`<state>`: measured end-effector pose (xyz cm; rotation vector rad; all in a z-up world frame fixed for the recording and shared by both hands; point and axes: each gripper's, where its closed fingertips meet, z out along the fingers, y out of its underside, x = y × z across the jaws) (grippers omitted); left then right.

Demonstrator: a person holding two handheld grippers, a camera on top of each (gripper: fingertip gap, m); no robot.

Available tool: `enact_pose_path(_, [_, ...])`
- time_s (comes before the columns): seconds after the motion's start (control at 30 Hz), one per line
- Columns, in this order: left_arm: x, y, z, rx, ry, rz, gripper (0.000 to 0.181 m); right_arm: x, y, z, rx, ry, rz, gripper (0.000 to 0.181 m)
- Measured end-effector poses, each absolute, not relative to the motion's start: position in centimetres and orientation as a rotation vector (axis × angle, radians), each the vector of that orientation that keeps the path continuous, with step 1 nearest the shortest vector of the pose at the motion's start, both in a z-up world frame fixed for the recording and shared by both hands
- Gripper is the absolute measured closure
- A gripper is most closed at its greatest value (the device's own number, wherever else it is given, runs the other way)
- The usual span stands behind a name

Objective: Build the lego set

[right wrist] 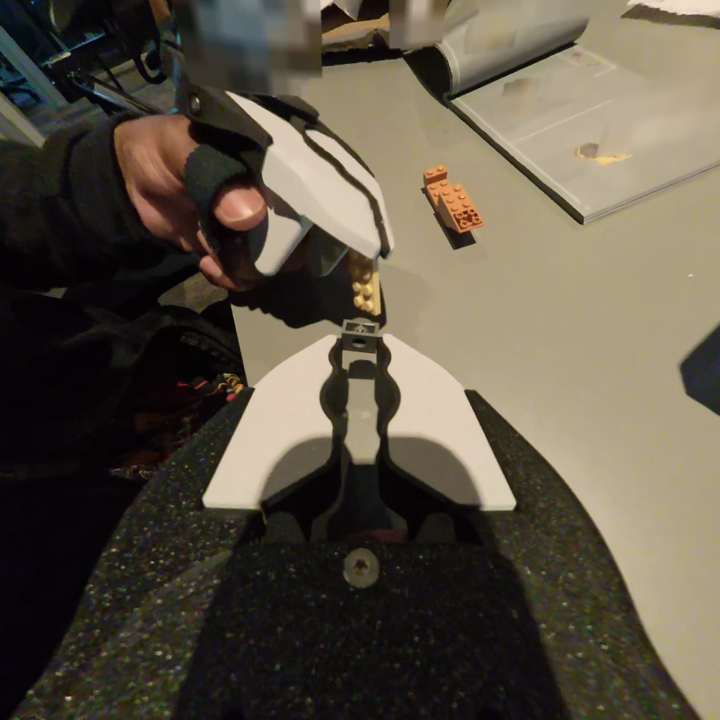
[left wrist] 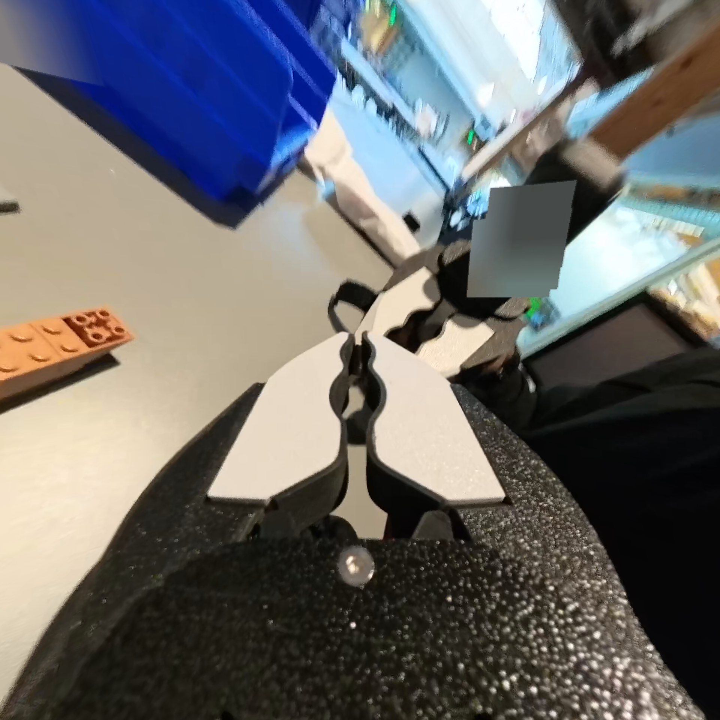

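Note:
My right gripper [right wrist: 360,343] is shut on a small dark grey brick [right wrist: 360,337] that sticks out at its tips. My left gripper [left wrist: 356,348] is shut; in the right wrist view it [right wrist: 383,251] comes in from the upper left, held by a hand [right wrist: 167,183], with a tan studded plate [right wrist: 366,290] hanging from its tips. The plate's lower end is just above the grey brick. The plate is hidden in the left wrist view. The right gripper's fingers [left wrist: 405,304] show just beyond the left gripper's tips. An orange brick assembly [right wrist: 452,202] lies on the grey table [right wrist: 545,350]; it also shows in the left wrist view [left wrist: 58,346].
An open instruction booklet [right wrist: 565,136] lies at the back right of the table. A blue bin [left wrist: 175,97] stands on the table beyond the orange assembly. The table edge [right wrist: 237,350] runs on the left, with a dark sleeve [right wrist: 58,218] beyond it. My left and right fingertips are right by each other.

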<state>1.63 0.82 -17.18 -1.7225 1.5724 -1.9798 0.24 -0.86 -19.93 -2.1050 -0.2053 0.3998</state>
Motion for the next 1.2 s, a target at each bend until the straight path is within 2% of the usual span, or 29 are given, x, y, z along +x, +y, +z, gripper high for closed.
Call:
enact_pose_path(0.17, [2.1, 1.0, -15.1, -1.640, 1.321, -2.046, 0.179, 0.4, -0.9, -19.4, -2.075, -0.138, 0.456, 0.165])
enact_pose_path(0.33, [2.1, 0.7, -13.8, -1.509, 1.205, -1.916, 0.179, 0.1, -0.7, -19.3, -2.065, -0.111, 0.482, 0.165])
enact_pose_path(0.57, [1.7, -0.4, -14.0, -1.437, 1.251, -1.729, 0.179, -0.2, -1.1, -20.0, -2.135, -0.123, 0.523, 0.165])
enact_pose_path(0.8, [1.1, -0.9, -15.9, -1.461, 1.384, -1.517, 0.179, -0.5, -1.5, -22.5, -2.300, -0.284, 0.373, 0.166])
enact_pose_path(1.2, [-0.3, -0.6, -16.2, -1.514, 1.369, -1.570, 0.179, -0.6, -1.6, -23.8, -2.361, -0.360, 0.235, 0.163])
